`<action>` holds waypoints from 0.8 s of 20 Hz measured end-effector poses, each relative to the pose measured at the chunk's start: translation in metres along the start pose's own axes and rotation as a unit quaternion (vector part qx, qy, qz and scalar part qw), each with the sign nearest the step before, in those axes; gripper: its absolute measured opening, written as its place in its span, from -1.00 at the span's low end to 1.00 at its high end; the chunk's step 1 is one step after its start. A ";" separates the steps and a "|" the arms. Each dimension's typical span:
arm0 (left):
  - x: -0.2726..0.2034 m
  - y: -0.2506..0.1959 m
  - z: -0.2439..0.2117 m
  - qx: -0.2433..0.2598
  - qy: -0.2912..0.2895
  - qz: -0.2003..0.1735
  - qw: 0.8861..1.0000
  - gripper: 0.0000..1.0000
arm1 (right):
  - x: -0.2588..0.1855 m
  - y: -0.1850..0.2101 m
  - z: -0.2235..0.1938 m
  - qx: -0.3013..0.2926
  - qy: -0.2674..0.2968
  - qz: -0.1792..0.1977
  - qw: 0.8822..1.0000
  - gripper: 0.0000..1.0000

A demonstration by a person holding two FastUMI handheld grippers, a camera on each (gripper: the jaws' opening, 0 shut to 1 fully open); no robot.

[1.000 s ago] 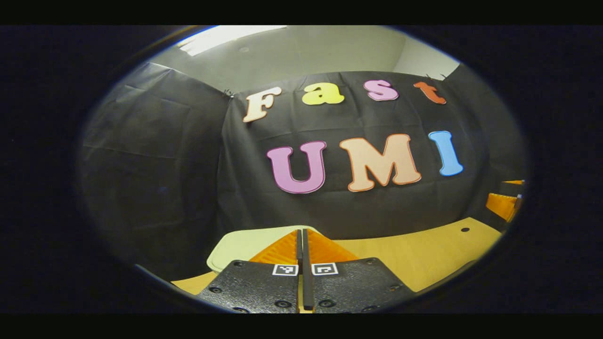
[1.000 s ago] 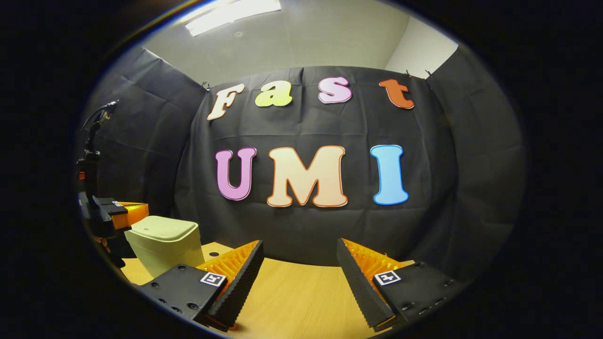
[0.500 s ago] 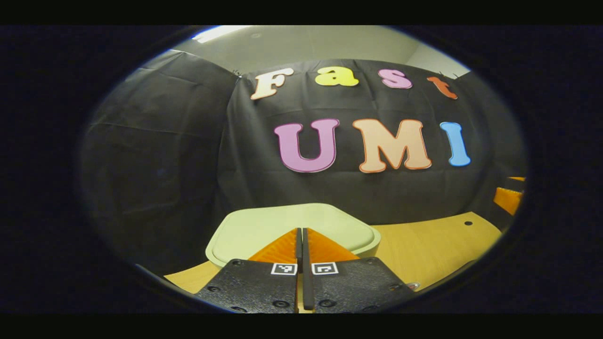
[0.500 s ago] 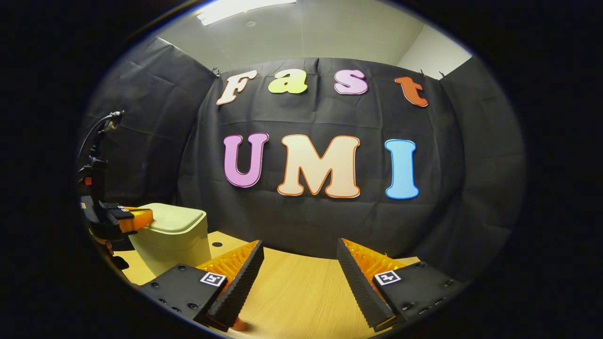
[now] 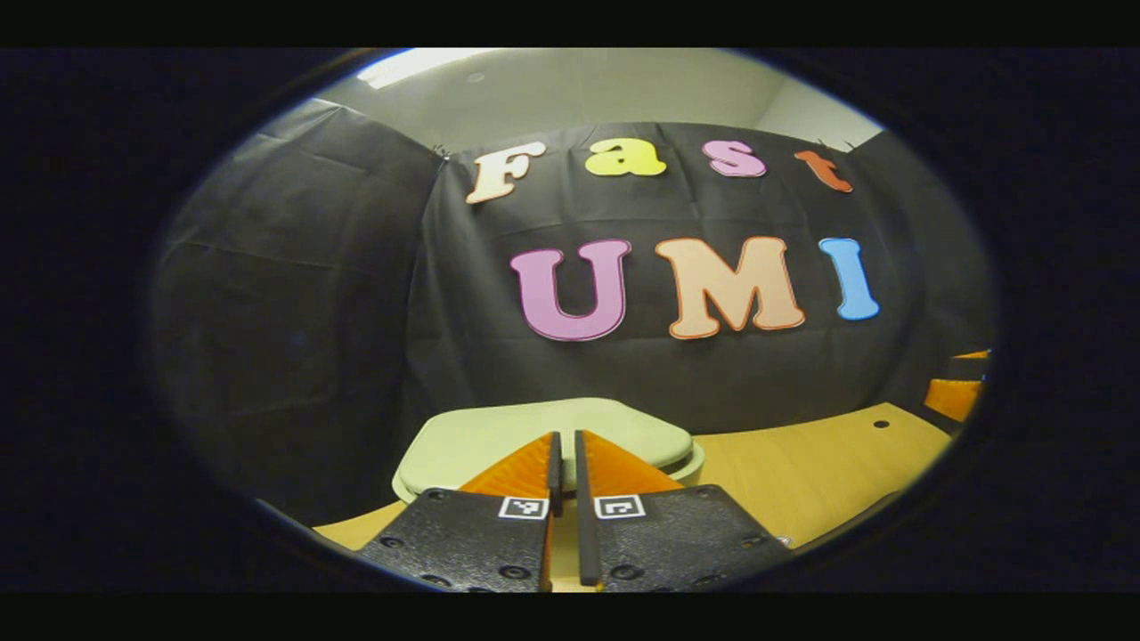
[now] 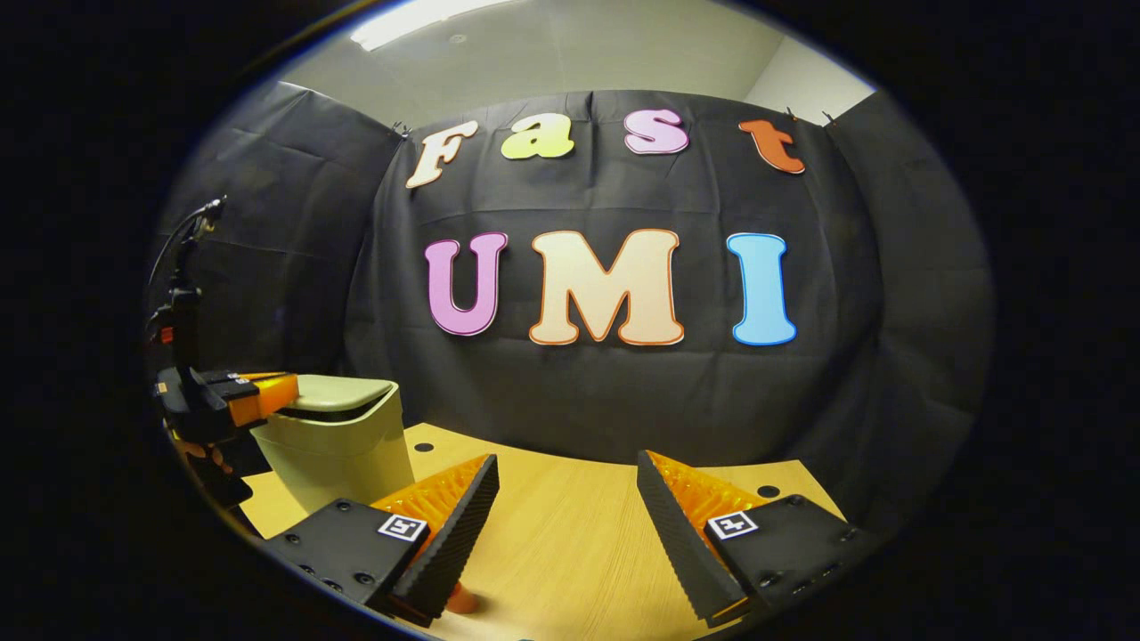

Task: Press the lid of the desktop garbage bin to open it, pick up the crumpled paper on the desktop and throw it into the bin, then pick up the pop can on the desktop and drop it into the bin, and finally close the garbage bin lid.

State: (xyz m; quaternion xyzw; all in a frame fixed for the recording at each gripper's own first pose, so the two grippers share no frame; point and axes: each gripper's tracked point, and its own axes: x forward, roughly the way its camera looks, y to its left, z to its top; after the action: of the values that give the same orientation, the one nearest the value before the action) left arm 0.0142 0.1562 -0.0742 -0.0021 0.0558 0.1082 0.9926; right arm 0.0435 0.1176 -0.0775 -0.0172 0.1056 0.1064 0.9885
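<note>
Bin (image 6: 334, 450): stands at the far left of the desk (image 6: 570, 552) in the right gripper view, close to the booth's wall. Pale green, squat, with rounded corners and walls that taper downward. Lid (image 6: 343, 389): same pale green, flat and smooth, lifted a little off the body, with a dark slit under its front edge. In the left gripper view, seen from low and close as a broad pale slab (image 5: 499, 432) just past the fingertips.

Left gripper (image 5: 564, 445): narrow, fingers almost together, nothing between them. From the other side (image 6: 267, 396), tips lie on or at the lid's near edge; cannot tell whether pressing or just touching.

Right gripper (image 6: 565, 499): wide, nothing held, low over bare desk, well apart from the bin.

Progress, as a judgement: first step under way or just done, lid released but only ajar, not yet swung fully up. Left to do: paper into the bin, can into the bin, lid shut.

Small reddish thing (image 6: 460, 601) under the right gripper's left finger: too little of it to name.
</note>
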 end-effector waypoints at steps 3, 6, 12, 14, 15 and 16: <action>-0.010 -0.008 0.028 0.005 -0.029 -0.007 1.000 -0.48 | -0.005 0.000 -0.014 -0.005 0.017 0.017 1.000 0.96; -0.025 -0.016 0.037 0.003 -0.034 -0.011 0.999 0.02 | -0.008 0.001 -0.034 -0.014 0.040 0.035 0.998 0.96; -0.053 -0.016 0.044 0.011 -0.043 0.010 0.999 0.75 | -0.016 0.005 -0.089 -0.035 0.100 0.073 0.992 0.96; -0.062 -0.014 0.045 0.009 -0.045 0.018 0.999 0.90 | -0.020 0.008 -0.118 -0.040 0.136 0.089 0.986 0.96; -0.066 -0.014 0.047 0.009 -0.046 0.021 0.999 0.82 | -0.023 0.009 -0.133 -0.043 0.154 0.096 0.982 0.97; -0.070 -0.015 0.047 0.011 -0.047 0.023 0.999 0.83 | -0.027 0.010 -0.148 -0.046 0.172 0.105 0.978 0.96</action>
State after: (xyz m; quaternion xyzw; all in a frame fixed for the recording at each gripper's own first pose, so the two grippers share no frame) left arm -0.0454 0.1275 -0.0200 0.0148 0.0103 0.1306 0.9913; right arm -0.0150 0.1138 -0.2168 -0.0697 0.2704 0.2103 0.9369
